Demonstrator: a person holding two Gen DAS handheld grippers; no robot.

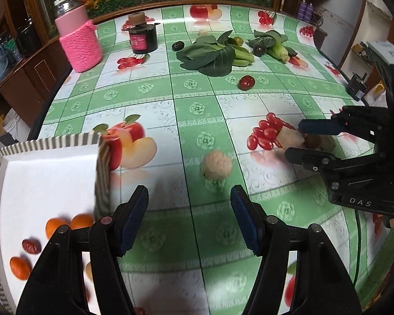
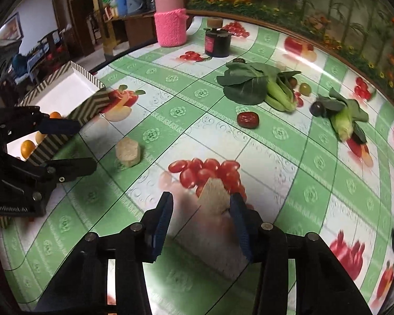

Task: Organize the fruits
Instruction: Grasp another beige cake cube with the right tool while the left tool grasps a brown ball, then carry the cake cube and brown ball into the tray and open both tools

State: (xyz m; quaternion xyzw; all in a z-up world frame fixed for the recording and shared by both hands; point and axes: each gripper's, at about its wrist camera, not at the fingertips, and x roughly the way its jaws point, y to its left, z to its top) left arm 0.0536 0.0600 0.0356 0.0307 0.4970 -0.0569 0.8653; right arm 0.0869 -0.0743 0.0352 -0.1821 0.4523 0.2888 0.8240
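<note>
Progress is partial: your tray already holds 3 small oranges and 1 red date. Your left gripper hangs wide and empty near the tray's corner. Your right gripper stands wide around a pale cut chunk, not yet clamped. A second pale chunk, a red fruit, a dark plum and a green fruit remain on the table among the greens.
</note>
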